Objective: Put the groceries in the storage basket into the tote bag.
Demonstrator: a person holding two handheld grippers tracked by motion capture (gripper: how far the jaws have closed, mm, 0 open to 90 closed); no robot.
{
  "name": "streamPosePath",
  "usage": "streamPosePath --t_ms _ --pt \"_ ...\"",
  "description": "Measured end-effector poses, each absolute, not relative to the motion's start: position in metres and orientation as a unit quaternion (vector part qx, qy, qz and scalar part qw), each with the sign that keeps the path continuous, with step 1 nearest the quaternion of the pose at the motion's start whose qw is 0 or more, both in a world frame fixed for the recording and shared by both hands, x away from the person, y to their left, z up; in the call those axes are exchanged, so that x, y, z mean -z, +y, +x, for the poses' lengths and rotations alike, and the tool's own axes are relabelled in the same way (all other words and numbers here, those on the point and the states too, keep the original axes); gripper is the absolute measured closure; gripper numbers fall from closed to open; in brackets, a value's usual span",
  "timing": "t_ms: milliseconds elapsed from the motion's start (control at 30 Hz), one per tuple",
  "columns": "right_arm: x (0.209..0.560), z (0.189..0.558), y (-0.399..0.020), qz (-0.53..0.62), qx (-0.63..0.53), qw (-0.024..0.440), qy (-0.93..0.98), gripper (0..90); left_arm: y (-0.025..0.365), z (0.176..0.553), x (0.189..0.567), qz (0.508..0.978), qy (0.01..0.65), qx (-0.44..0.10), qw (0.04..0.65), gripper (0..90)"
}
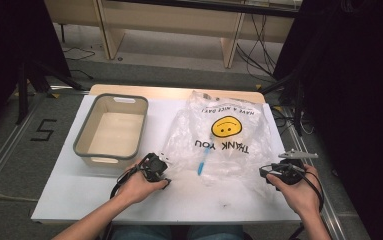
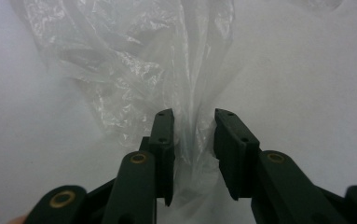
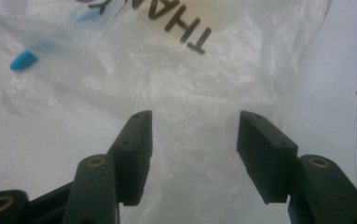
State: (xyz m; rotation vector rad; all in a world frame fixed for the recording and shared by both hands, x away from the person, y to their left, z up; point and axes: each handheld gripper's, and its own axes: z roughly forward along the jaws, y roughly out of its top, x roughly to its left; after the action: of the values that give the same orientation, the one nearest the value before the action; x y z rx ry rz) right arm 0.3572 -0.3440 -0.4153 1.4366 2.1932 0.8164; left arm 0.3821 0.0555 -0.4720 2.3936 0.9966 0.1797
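Clear crinkly plastic bag with yellow smiley print flat on white table, right of grey-rimmed beige bin. Blue pen-like item inside bag. Light, limp, slippery film; pinch bunched edge. Left tool part-closed around bag fold, not pinching. Right tool open, empty, over bag's near-right corner.

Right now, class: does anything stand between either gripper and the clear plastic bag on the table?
Nothing visible does. The left gripper has a gathered fold of the plastic bag between its jaws, with a gap showing. The right gripper stands open over the bag's near edge, film beneath it, not pinched. The grey bin sits off to the side.
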Motion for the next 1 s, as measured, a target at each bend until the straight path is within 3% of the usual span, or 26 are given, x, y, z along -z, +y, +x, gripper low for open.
streamPosePath --t_ms 167,333,467,633,1000 --pt "0.43 0.353 -0.346 0.52 -0.259 0.178 0.795 40.9 0.051 0.374 0.471 0.894 0.356 -0.056 0.266 71.9" --pt "0.443 0.355 -0.349 0.512 -0.261 0.16 0.803 39.9 0.05 0.364 0.469 0.893 0.345 -0.051 0.285 68.9" --pt "0.449 0.356 -0.352 0.507 -0.264 0.161 0.805 40.0 0.053 0.356 0.463 0.888 0.33 -0.063 0.313 58.5" --pt "0.45 0.357 -0.355 0.504 -0.279 0.176 0.798 39.8 0.062 0.349 0.458 0.871 0.33 -0.099 0.35 39.0" --pt "0.443 0.358 -0.353 0.483 -0.332 0.22 0.78 32.4 0.075 0.345 0.454 0.859 0.34 -0.14 0.357 22.8"
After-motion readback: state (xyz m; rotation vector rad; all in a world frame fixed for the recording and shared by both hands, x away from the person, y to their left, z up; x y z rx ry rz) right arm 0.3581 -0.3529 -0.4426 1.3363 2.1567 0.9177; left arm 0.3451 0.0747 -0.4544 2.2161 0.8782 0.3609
